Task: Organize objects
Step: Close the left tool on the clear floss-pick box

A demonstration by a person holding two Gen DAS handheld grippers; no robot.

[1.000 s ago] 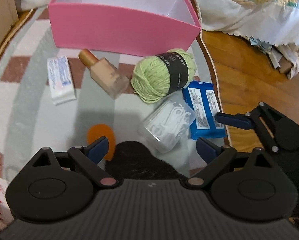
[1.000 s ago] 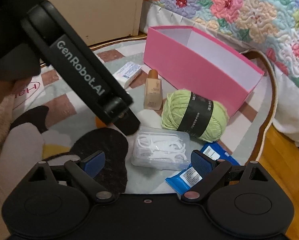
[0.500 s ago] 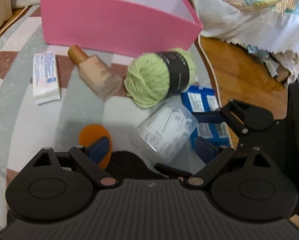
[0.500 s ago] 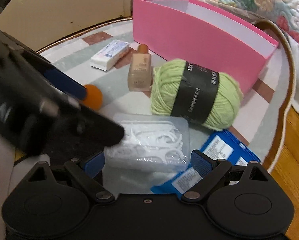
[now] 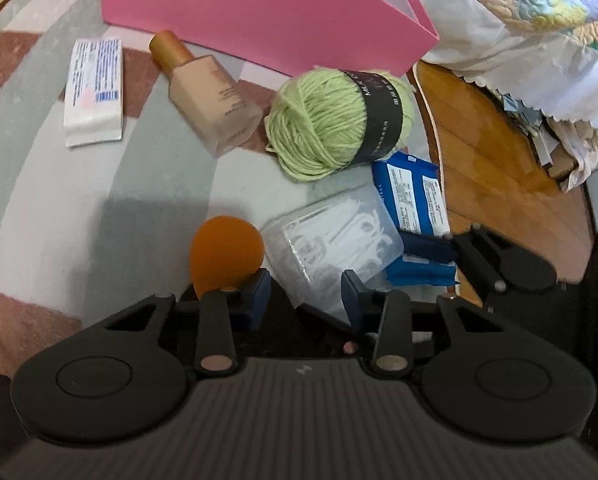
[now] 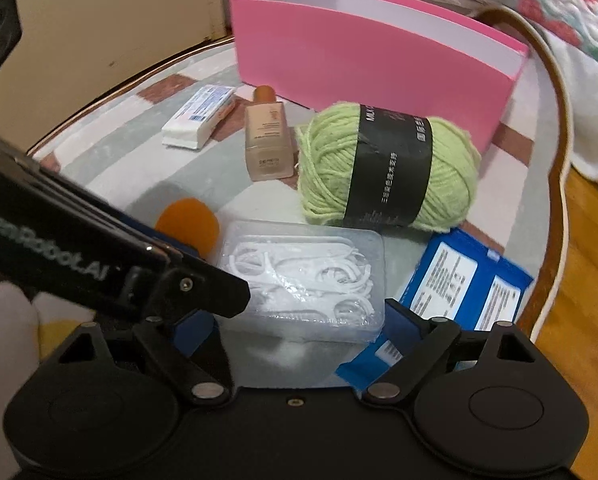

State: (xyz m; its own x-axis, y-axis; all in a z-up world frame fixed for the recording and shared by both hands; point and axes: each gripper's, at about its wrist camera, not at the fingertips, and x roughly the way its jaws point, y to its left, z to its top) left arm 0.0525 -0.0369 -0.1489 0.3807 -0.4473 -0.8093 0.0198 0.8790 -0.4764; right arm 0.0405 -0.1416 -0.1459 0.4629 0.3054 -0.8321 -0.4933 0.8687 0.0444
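You are working over a rug, with the pink box at its 12 o'clock edge. The yarn is lying just at the box's 5 o'clock. The clear case is sitting at the yarn's 7 o'clock, overlapping the blue packet at its 3 o'clock. Your right gripper is straddling the case, jaws wide and closing. Your left gripper is narrowing on the case's corner, grip unclear. The sponge is touching the case at 9 o'clock.
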